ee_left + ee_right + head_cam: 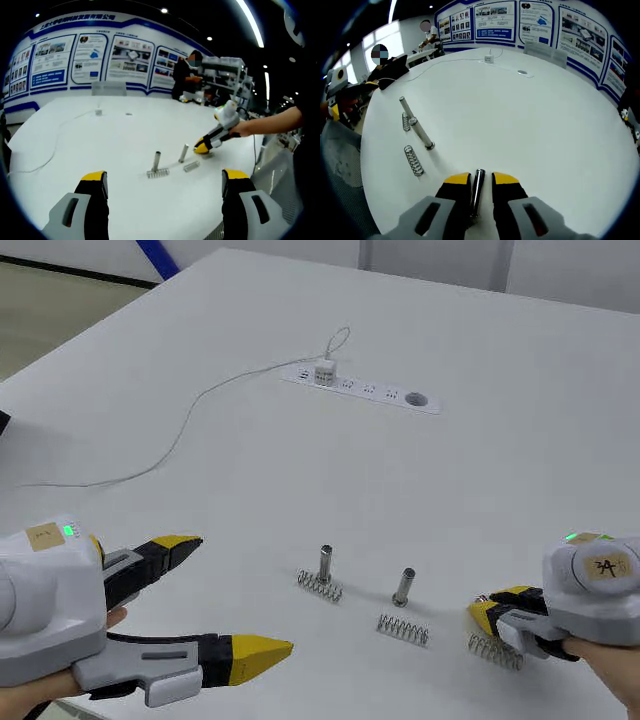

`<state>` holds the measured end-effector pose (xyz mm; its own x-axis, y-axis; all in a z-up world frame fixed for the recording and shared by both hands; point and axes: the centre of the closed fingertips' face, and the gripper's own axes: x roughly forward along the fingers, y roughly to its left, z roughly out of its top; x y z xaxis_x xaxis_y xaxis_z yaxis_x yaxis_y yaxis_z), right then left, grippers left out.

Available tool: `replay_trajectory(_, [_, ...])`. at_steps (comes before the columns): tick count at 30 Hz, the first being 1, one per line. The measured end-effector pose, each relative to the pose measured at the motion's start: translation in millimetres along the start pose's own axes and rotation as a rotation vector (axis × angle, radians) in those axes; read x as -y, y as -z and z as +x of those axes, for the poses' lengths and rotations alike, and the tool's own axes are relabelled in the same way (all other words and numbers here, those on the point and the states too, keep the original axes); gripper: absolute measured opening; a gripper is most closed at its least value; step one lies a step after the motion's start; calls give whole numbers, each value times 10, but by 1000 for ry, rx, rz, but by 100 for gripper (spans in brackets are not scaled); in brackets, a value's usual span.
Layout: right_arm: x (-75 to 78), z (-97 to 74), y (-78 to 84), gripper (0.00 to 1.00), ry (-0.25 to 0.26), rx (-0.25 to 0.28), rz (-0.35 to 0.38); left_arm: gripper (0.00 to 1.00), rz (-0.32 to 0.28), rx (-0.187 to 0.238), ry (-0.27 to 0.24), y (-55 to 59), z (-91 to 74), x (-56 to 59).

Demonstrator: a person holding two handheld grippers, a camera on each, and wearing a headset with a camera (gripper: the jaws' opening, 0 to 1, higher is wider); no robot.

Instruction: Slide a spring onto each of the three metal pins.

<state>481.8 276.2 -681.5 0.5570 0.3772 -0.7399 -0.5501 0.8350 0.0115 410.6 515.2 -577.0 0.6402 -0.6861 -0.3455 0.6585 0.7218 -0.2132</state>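
Two metal pins stand upright on the white table [300, 470]: one pin [325, 563] with a spring [319, 585] lying at its foot, the other pin [404, 586] with a spring [403, 629] lying in front of it. A third spring [495, 651] lies just below my right gripper [484, 611]. In the right gripper view that gripper [481, 179] is shut on a third metal pin [478, 187], held low over the table. My left gripper [228, 595] hovers open at the lower left, nothing between its fingers. The left gripper view shows both standing pins [157, 161] [184, 153] ahead.
A white power strip [362, 388] with a plugged adapter [324, 372] lies at the back, and its thin cable [190, 410] trails off to the left. People stand by benches beyond the table's far edge in both gripper views.
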Motion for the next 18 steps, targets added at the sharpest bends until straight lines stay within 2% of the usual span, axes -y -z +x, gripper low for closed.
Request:
replay_trajectory(11, [-39, 10, -27, 9, -16, -20, 11, 97, 17, -8, 5, 5, 2, 22])
replay_trajectory(14, [-37, 7, -20, 9, -14, -25, 19, 97, 23, 16, 3, -42, -4, 20])
replay_trajectory(18, [-33, 9, -17, 9, 0, -26, 37, 98, 40, 76, 10, -150, -12, 43])
